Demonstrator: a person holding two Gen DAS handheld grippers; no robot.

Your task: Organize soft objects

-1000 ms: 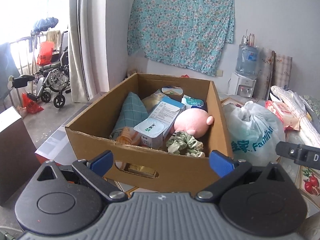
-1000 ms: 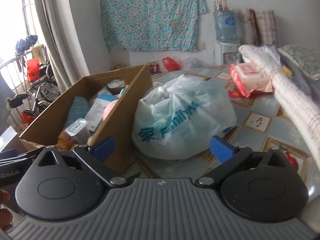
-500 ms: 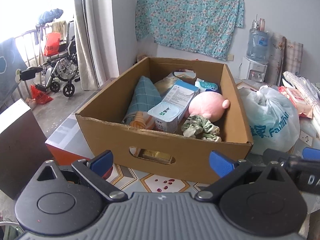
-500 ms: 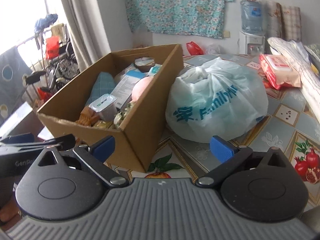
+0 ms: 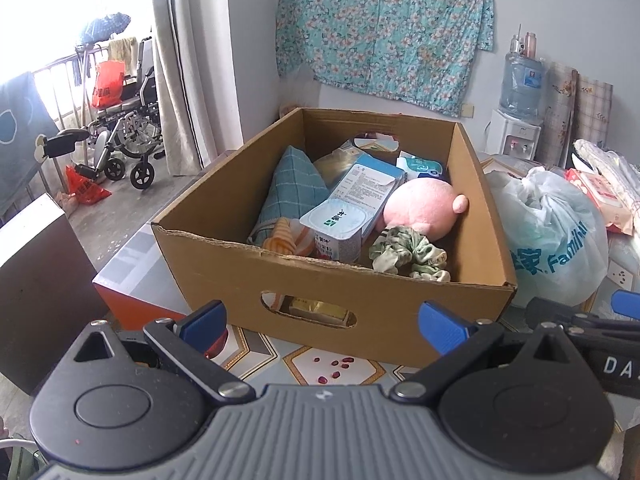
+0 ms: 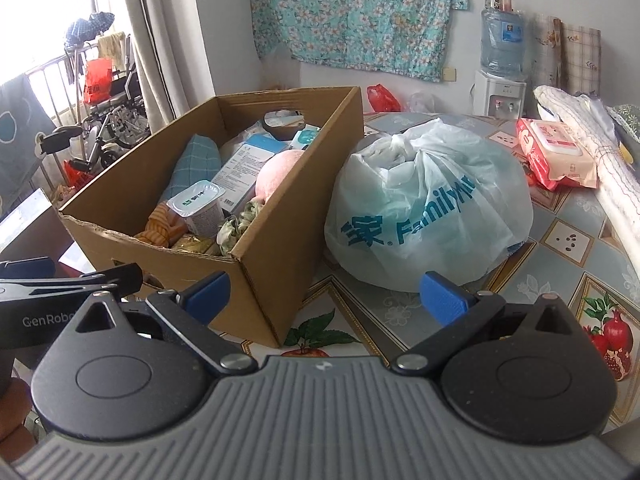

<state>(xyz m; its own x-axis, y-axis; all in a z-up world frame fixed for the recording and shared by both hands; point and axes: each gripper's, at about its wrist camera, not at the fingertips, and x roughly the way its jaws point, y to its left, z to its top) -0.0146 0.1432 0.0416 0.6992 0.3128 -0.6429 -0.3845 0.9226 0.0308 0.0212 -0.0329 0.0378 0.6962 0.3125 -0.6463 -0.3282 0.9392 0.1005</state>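
I see the pink plush toy (image 5: 420,210) lying at about two o'clock in the cardboard box (image 5: 328,292), against its right wall. The green scrunchie (image 5: 408,254) sits crumpled just in front of it. A teal checked cloth (image 5: 290,192) leans tilted at ten o'clock, with what may be an orange striped fabric (image 5: 286,238) below it

Daylight poured in from the balcony opening at upper left — blown out to pure white there in both views. The rest of the room was evenly, softly lit, with only faint shadows inside the open brown cardboard box (image 5: 328,284). Fisheye bending curved the pale grey curtain (image 5: 192,64) and darkened the corners; focus was sharp throughout.
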